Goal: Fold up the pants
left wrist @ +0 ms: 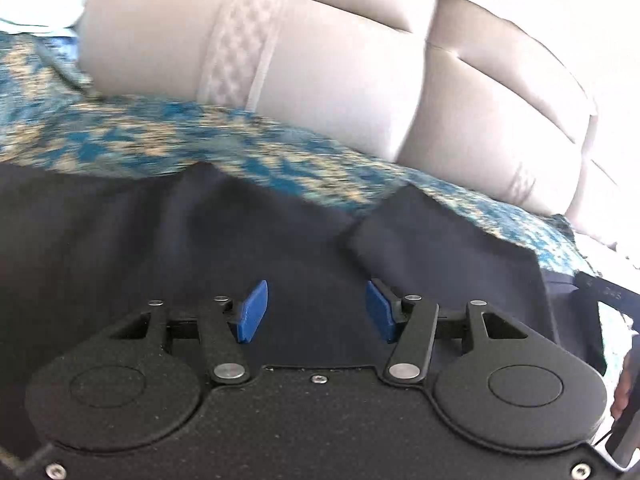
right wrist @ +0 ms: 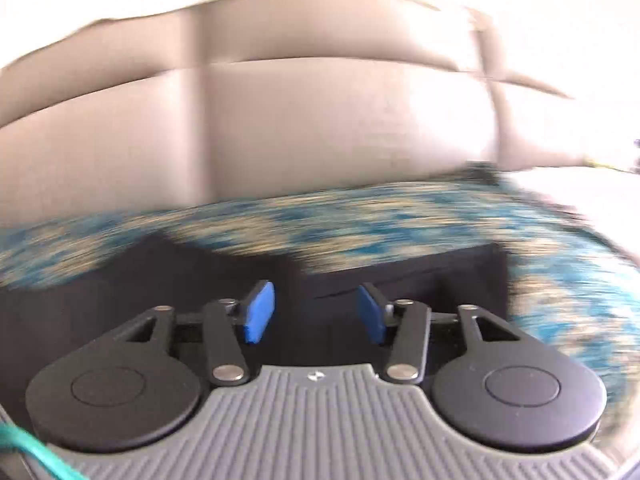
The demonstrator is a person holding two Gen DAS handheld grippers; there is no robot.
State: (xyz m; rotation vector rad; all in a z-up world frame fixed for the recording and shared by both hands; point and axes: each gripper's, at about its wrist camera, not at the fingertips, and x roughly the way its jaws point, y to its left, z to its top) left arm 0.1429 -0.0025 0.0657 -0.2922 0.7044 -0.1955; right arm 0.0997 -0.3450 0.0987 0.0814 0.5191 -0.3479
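Dark navy pants (left wrist: pixel 280 236) lie on a blue and beige patterned cover (left wrist: pixel 120 136). A folded flap of the pants (left wrist: pixel 432 232) lies at the right. My left gripper (left wrist: pixel 316 312) is open and empty, just above the pants, blue pads (left wrist: pixel 252 312) apart. In the right wrist view the pants (right wrist: pixel 400 276) show blurred, with a straight far edge. My right gripper (right wrist: pixel 316 312) is open and empty above them, pads (right wrist: pixel 260 312) apart.
A beige padded backrest (left wrist: pixel 320 52) rises behind the patterned cover; it also shows in the right wrist view (right wrist: pixel 300 128). Light blue cloth (left wrist: pixel 44 4) lies at the far left. The other gripper's dark body (left wrist: pixel 600 308) shows at the right edge. A teal cable (right wrist: pixel 36 456) crosses the lower left.
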